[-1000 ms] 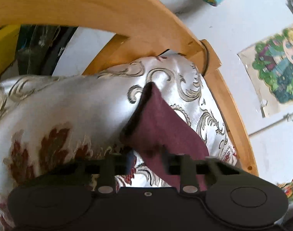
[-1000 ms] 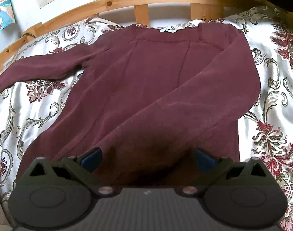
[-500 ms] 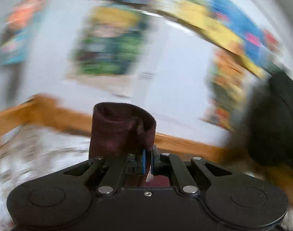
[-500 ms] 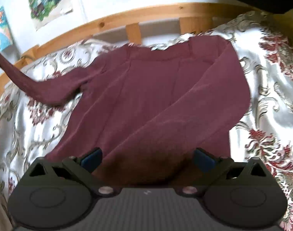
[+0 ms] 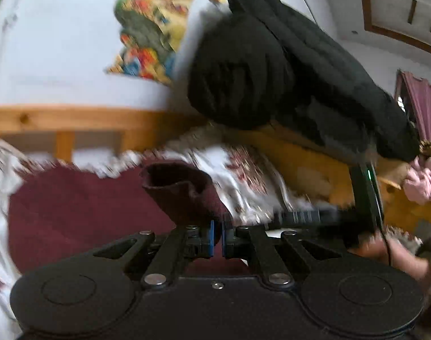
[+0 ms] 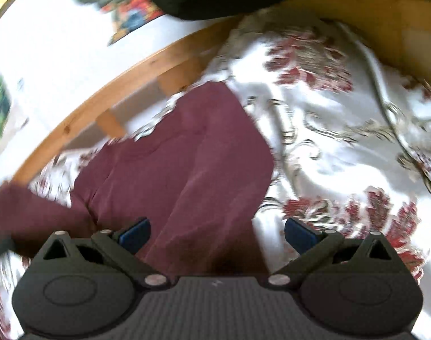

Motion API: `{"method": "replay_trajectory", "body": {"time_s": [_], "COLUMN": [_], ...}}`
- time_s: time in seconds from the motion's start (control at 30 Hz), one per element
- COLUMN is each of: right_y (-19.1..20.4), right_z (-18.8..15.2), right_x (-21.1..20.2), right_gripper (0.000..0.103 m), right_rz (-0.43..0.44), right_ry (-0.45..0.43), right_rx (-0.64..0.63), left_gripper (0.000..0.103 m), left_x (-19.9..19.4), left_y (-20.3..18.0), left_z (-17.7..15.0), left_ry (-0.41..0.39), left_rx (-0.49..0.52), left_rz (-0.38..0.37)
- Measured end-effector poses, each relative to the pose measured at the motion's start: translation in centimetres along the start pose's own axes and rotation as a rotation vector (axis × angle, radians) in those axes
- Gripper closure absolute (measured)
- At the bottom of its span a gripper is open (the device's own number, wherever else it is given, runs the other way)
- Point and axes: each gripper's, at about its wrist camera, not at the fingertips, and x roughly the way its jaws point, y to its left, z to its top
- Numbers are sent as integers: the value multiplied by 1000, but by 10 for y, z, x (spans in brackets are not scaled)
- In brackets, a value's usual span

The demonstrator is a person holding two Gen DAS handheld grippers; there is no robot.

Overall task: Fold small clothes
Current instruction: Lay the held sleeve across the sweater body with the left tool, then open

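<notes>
Nearest, in the left wrist view: left gripper, black with blue pads, pressed together on the rolled cuff of one sleeve of the maroon long-sleeved knit top. Cuff held clear of the bedding, open end facing the camera, over the body of the garment.

In the right wrist view: right gripper, black with blue pads, spread wide, nothing pinched. Maroon fabric directly under and between the blue fingers; contact with the cloth cannot be told.

Progress, as judged: early stage. One sleeve lifted for folding inward, not yet laid down. In the right wrist view, a long band of fabric already lying across the body, apparently the other sleeve folded in. Remaining: laying the held sleeve flat, then folding the body.

Garment condition: spread mostly flat on the white satin bedspread with red floral pattern, soft creases along the body, far end towards the headboard. Much of both views blurred; seams and collar not readable.

Farther: curved wooden headboard behind the garment. Beyond, a black padded garment hanging above the rail, and colourful posters on the white wall.
</notes>
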Motion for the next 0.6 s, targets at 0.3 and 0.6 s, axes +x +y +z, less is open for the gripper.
{"method": "replay_trajectory", "body": {"time_s": [0.3, 0.6], "right_y": [-16, 3], "right_z": [7, -7], "right_x": [9, 23], "right_gripper": [0, 0], "right_rz": [-42, 33], "right_ry": [-8, 75], "right_rx": [76, -7], "left_gripper": [98, 67], "left_x": [23, 37], "left_y": [-5, -6], "left_z": [-49, -57], "left_ry": [175, 301], "left_rx": [-20, -70], "left_rz": [-50, -61]}}
